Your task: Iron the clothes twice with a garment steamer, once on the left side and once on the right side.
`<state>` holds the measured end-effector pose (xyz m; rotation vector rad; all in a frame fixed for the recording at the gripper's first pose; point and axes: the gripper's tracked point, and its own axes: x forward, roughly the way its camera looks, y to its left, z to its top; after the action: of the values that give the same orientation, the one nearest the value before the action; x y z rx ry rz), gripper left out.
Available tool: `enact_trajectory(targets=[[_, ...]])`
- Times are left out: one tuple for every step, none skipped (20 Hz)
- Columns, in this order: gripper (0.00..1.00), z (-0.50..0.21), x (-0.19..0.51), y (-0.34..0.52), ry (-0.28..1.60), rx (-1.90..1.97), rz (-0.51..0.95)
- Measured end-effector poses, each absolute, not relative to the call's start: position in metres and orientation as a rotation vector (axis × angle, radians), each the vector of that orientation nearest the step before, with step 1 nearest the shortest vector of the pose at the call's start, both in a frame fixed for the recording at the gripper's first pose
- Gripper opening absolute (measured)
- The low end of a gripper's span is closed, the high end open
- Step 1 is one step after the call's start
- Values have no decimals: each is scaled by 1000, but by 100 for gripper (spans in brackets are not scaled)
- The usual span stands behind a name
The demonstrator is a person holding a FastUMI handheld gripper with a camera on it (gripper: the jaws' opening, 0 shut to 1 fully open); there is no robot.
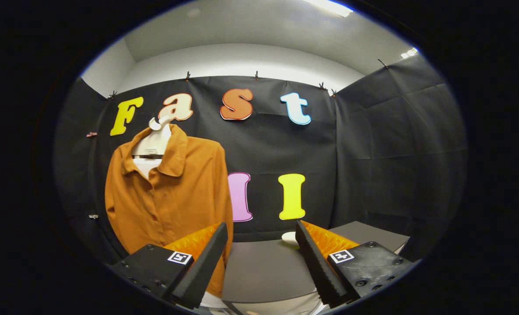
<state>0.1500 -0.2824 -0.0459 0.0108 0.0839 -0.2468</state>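
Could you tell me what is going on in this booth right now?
A hand-held gripper is held with its fingers wide apart and nothing between them. Beyond them and to one side, an orange shirt hangs on a hanger against the black wall. A grey table lies just ahead, with a small white object partly hidden behind one finger.

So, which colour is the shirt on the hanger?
Orange-brown, plain, no pattern. The gripper view shows the shirt best, beyond the open gripper.

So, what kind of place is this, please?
Probably a small recording booth, not a home: black cloth walls clipped up around a grey table, and an orange shirt hanging on a hanger against the cloth. The tongs are open, holding nothing, above the table.
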Motion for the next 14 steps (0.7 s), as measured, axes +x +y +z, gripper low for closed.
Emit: enact_trajectory(targets=[[98, -49, 153, -295, 94, 17, -257], [98, -53, 157, -307, 103, 25, -265], [98, -57, 160, -317, 113, 35, -272], [97, -61, 164, -328, 125, 46, -277], [97, -67, 167, -338, 139, 56, -282], [97, -74, 169, -347, 153, 65, -286], [98, -80, 173, -357, 166, 75, -290], [98, -85, 177, -364, 179, 86, -292], [98, -90, 180, -370, 191, 94, -293], [98, -95, 184, -377, 205, 100, -294], [98, -102, 188, -383, 222, 105, -295], [98, -108, 192, -389, 242, 109, -297], [98, -115, 195, -394, 262, 115, -296], [98, -120, 199, -397, 280, 124, -292]])
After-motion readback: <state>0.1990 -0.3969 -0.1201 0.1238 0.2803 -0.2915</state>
